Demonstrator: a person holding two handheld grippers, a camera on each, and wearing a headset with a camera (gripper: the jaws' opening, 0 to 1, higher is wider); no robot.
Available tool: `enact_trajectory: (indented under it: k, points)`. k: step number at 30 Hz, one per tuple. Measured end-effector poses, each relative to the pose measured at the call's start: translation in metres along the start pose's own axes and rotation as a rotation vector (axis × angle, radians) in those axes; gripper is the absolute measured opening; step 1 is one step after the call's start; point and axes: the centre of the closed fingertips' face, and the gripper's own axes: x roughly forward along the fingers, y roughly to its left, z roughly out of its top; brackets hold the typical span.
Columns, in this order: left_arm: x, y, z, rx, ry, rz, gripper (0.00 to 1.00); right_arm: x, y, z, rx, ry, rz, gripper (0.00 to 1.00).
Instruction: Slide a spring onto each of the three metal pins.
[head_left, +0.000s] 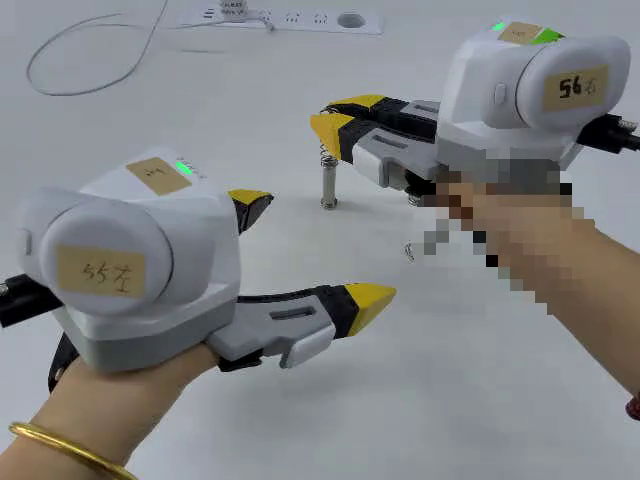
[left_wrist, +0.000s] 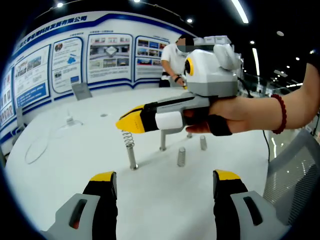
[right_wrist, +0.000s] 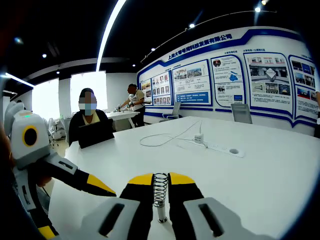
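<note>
My right claw (right_wrist: 160, 179) clamps a thin, silvery coiled spring (right_wrist: 160, 190) upright between its yellow tips, right atop a metal pin (right_wrist: 161, 214); my left claw (left_wrist: 165, 176) gapes wide.

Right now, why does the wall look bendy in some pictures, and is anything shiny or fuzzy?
Left gripper view: the fisheye lens bends the poster wall. Right gripper view: the ceiling light strip glares white, the spring between the jaws looks sharp. Head view: even light, only faint shadows on the table.
</note>
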Motion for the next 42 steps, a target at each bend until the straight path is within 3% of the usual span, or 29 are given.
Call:
enact_trajectory:
  k: [11, 22, 42]
  points:
    - [-0.001, 0.002, 0.000, -0.003, 0.000, 0.005, 0.80, 0.002, -0.002, 0.000, -0.025, -0.002, 0.000, 0.11]
    - [-0.001, 0.003, 0.000, -0.004, -0.002, 0.006, 0.79, 0.007, -0.001, -0.015, -0.055, 0.048, 0.006, 0.11]
    - [-0.002, 0.003, 0.001, 0.000, -0.003, 0.010, 0.78, 0.005, -0.003, -0.019, -0.048, 0.068, -0.041, 0.11]
